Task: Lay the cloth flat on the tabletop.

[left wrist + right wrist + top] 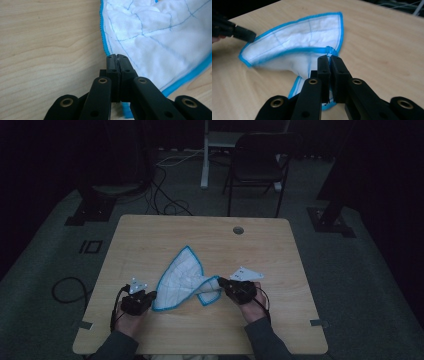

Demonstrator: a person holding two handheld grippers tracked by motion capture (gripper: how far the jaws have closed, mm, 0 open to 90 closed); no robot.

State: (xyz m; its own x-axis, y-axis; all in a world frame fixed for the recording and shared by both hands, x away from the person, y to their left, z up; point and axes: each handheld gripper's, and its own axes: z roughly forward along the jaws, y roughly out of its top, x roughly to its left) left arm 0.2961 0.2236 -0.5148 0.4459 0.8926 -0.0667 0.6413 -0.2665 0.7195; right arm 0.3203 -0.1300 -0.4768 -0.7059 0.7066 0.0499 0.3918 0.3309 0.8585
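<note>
A white cloth (181, 276) with a blue hem and thin blue grid lines lies partly folded on the wooden table (150, 235). My left gripper (151, 298) is shut on the cloth's near left hem, low against the tabletop. In the left gripper view the jaws (117, 56) meet on the blue edge, with the cloth (155, 37) spreading to the right. My right gripper (220, 282) is shut on a hem at the cloth's right end and holds it raised. In the right gripper view the cloth (299, 40) folds over from that gripper (329, 58), and the left gripper (243, 33) is far left.
A round cable hole (238, 230) sits near the table's far edge. Behind the table stand a dark folding chair (257, 162) and a white desk leg (204, 155). Cables (167, 202) trail over the grey floor.
</note>
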